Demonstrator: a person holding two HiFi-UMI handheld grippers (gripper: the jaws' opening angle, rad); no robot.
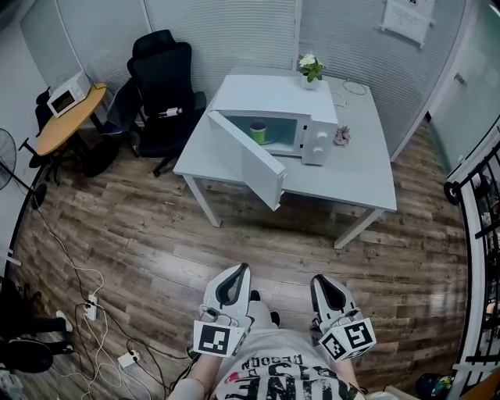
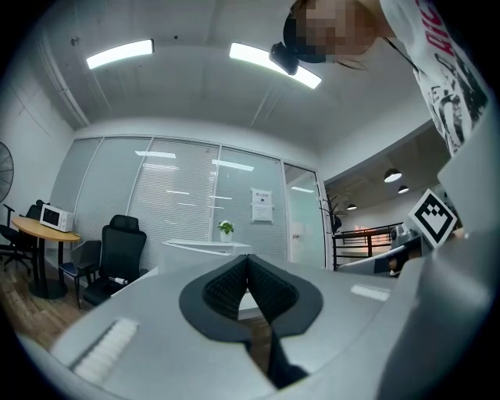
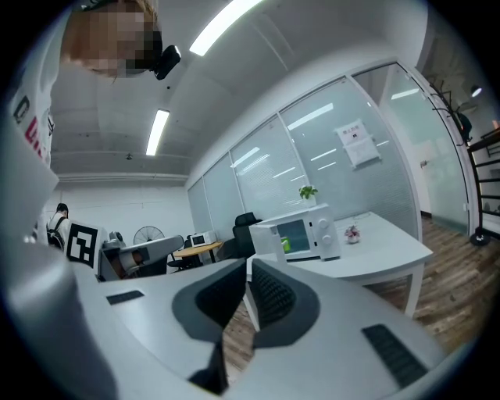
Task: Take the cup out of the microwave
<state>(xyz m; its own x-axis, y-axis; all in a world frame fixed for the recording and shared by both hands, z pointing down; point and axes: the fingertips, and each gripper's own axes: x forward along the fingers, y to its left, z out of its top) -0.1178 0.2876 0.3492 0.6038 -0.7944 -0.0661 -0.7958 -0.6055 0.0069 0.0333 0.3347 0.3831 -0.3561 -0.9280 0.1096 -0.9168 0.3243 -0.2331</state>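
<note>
The green round cup (image 1: 258,131) stands inside the white box-shaped microwave (image 1: 269,98). Its flat door (image 1: 246,160) is wide open over the edge of the smooth grey tabletop (image 1: 344,183). I can read no brand on it, and the notice (image 1: 408,17) on the wall is too small to read. The left gripper (image 1: 241,269) and the right gripper (image 1: 319,280) are well apart from the cup, above the wooden plank floor (image 1: 156,234). The jaws of both are clenched, with nothing between their ribbed black pads (image 2: 226,289).

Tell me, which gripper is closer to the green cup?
Left, slightly. The left gripper is almost straight in front of the cup; the right gripper is further off to its right. Both are far.
</note>
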